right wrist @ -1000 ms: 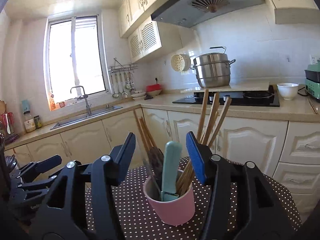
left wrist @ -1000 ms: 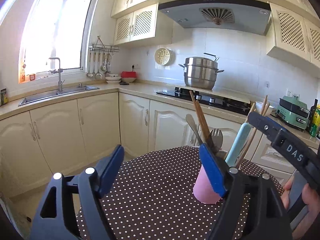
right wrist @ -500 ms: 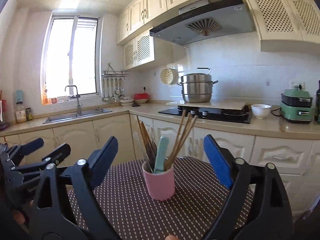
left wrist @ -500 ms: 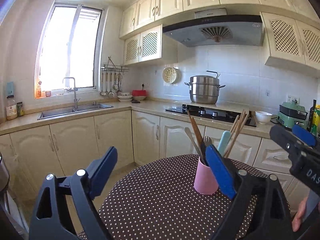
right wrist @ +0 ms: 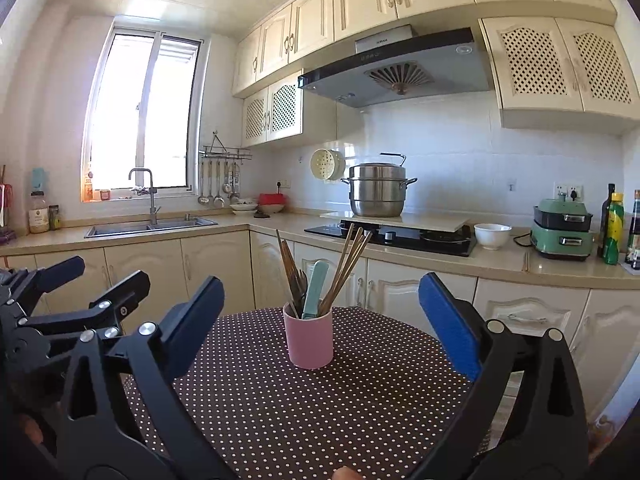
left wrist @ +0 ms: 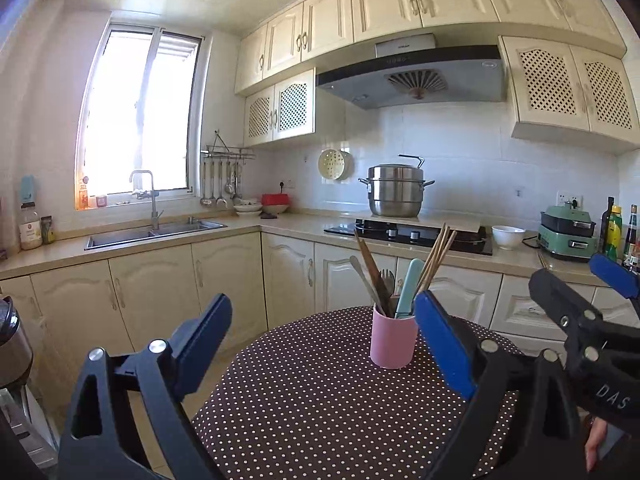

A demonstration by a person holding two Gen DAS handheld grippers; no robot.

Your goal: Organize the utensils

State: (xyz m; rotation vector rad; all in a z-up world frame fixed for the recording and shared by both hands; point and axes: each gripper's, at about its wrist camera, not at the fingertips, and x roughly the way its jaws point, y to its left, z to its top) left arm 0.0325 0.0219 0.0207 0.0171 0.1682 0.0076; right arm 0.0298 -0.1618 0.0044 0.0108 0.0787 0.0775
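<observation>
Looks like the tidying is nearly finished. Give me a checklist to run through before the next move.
1. Pink cup upright on the table: ok.
2. Utensils all in the cup: ok.
3. Left gripper empty, open: ok.
4. Right gripper empty, jaws opening: ok.
5. Both grippers apart from the cup: ok.
6. Loose utensils beyond the table edges: cannot tell.

Your round table [right wrist: 360, 420] wears a dark brown cloth with white dots. One pink cup [right wrist: 308, 340] stands upright on it, toward twelve o'clock from the middle, holding utensils
</observation>
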